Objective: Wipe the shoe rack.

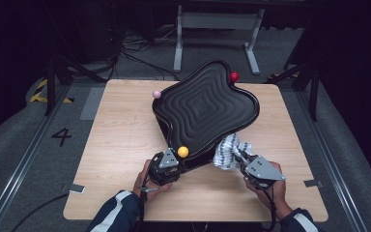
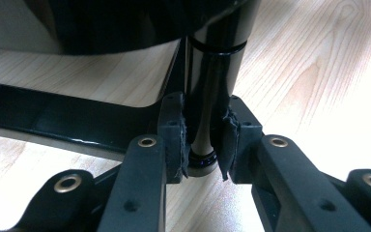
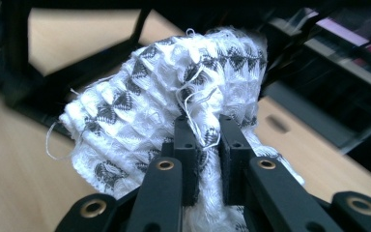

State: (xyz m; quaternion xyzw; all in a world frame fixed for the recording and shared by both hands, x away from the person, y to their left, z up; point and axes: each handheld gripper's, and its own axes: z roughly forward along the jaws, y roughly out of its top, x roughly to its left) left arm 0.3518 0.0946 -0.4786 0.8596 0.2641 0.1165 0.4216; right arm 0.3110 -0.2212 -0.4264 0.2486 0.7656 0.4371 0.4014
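A: Where is the cloth (image 1: 228, 151)?

B: Bunched between the jaws of the right hand-held gripper (image 1: 239, 155), which are clamped on it. It sits against the near right edge of the black tray (image 1: 205, 104), above the bench (image 1: 121, 140). In the right gripper view the cloth (image 3: 149, 111) is a white weave with a dark grey diamond pattern and loose threads at its edges.

A: And the left hand-held gripper (image 1: 176, 159)?

B: Clamped on a glossy black post (image 2: 212, 82) of the tray's stand; in the left gripper view both pads (image 2: 176, 133) press the post near its lower end. The post is round, with a ring groove near its top.

A: Tray condition?

B: Tilted, near edge low, far edge raised. The outline is wavy; the surface carries concentric ridges. A yellow ball (image 1: 183, 152), a pink ball (image 1: 157, 94) and a red ball (image 1: 234, 76) stand at three of its corners.

A: Clearance?

B: Open light-wood bench to the left and along the near edge. Grey floor with cables and a white frame (image 1: 217, 29) lie beyond; a number four (image 1: 61, 136) is marked on the floor at left.
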